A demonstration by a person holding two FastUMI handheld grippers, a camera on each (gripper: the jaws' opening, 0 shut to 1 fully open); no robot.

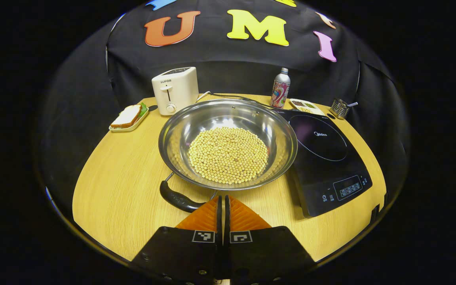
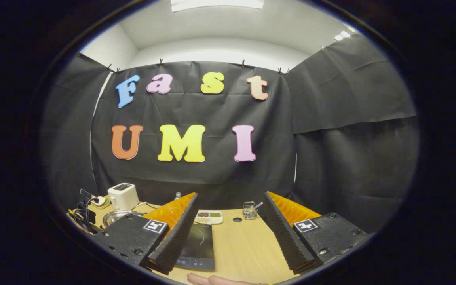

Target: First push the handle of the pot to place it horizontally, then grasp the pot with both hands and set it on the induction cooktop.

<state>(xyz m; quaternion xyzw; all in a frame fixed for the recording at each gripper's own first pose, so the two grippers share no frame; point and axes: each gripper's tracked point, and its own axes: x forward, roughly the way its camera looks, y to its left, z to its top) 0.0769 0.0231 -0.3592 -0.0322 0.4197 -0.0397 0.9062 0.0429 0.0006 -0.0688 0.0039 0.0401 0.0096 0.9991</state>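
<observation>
A wide steel pot (image 1: 228, 142) holding several yellow beans sits at the middle of the round wooden table (image 1: 121, 186). Its black handle (image 1: 178, 198) sticks out at the near left, angled toward me. My left gripper (image 1: 224, 200) is shut, fingertips together just right of the handle and below the pot's near rim. The black induction cooktop (image 1: 323, 158) lies right of the pot, touching its rim. In the right gripper view, my right gripper (image 2: 230, 225) is open and raised high, with the cooktop (image 2: 197, 245) between its fingers far below and the pot (image 2: 119, 217) at the left.
A white toaster (image 1: 175, 90), a sandwich on a plate (image 1: 129, 117), a printed bottle (image 1: 280, 89), a small snack tray (image 1: 306, 106) and a wire holder (image 1: 339, 108) stand along the table's far side. A hand (image 2: 216, 280) shows at the bottom edge.
</observation>
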